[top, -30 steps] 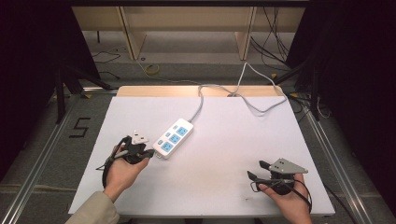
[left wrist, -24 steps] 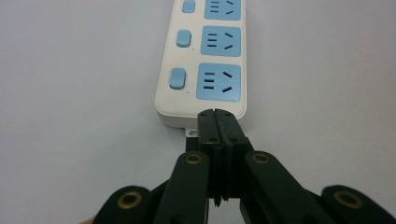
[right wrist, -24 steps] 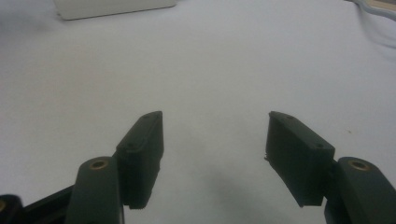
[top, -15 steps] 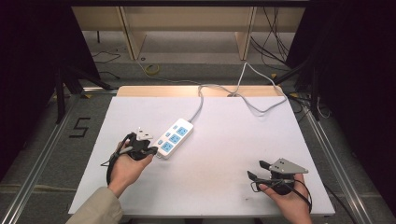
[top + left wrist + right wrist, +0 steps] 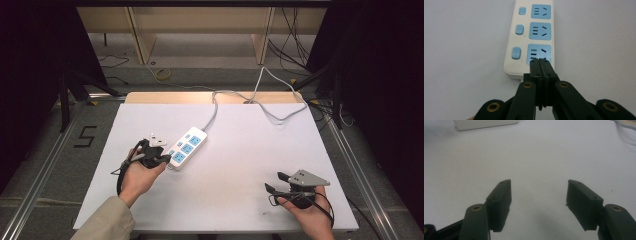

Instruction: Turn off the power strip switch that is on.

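A white power strip point(image 5: 186, 147) with blue sockets lies at an angle on the white table point(image 5: 240, 150); its grey cable point(image 5: 216, 107) runs off to the back. My left gripper point(image 5: 166, 158) is shut with nothing between its jaws, its tip at the near end of the strip. In the left gripper view the closed tips point(image 5: 540, 62) sit over the nearest blue socket point(image 5: 539, 53), beside three blue switches point(image 5: 516, 53). My right gripper point(image 5: 276, 182) rests open near the table's front right, its fingers point(image 5: 501, 195) apart over bare table.
The strip's white lead point(image 5: 272, 97) loops across the back right of the table and off its far edge. A wooden shelf unit point(image 5: 200, 25) stands behind the table. Metal rails point(image 5: 45, 170) run along both sides.
The left gripper has crept a little to the right, toward the near end of the power strip. The right gripper has kept still.
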The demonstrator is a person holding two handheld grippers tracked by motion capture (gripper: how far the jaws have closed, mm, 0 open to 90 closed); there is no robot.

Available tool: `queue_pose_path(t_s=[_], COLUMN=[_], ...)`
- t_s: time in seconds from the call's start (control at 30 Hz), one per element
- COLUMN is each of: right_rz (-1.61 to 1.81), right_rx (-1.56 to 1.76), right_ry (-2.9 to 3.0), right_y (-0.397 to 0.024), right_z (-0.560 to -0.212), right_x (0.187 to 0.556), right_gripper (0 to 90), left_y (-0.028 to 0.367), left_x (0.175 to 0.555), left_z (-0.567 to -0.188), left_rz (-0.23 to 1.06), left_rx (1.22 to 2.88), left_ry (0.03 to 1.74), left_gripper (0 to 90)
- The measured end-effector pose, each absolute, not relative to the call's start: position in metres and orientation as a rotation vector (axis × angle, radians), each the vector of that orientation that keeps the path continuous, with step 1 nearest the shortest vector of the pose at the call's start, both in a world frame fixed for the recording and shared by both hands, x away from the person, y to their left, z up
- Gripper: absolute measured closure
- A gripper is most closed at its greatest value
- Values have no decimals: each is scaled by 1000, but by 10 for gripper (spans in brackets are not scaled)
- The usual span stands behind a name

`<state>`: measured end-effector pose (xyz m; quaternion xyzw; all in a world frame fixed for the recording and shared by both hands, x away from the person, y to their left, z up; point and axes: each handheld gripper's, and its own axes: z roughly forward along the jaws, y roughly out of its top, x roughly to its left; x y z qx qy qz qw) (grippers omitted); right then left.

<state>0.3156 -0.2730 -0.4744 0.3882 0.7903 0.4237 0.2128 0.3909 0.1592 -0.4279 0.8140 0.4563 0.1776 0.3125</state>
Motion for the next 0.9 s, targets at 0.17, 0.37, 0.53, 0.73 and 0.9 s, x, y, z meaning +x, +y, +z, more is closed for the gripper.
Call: queue_pose_path(t_s=[0.17, 0.37, 0.53, 0.73, 0.9], right_rz=[1176, 1184, 1203, 1220, 1213], right_rx=[1075, 1066, 1068, 1062, 1058], right_ry=[2200, 2205, 2200, 2202, 2206], right_y=[-273, -273, -276, -276, -275], right_z=[-475, -474, -474, -474, -474], right_x=[316, 316, 317, 317, 317], right_gripper=[377, 373, 360, 355, 355], left_y=[158, 156, 156, 155, 154], left_x=[394, 396, 398, 402, 405], left_z=[-427, -429, -430, -432, -430], left_rz=[466, 468, 468, 467, 475], left_rx=[2145, 2143, 2140, 2142, 2143], left_ry=[1205, 1210, 1215, 1220, 1220], left_gripper=[895, 895, 895, 894, 895])
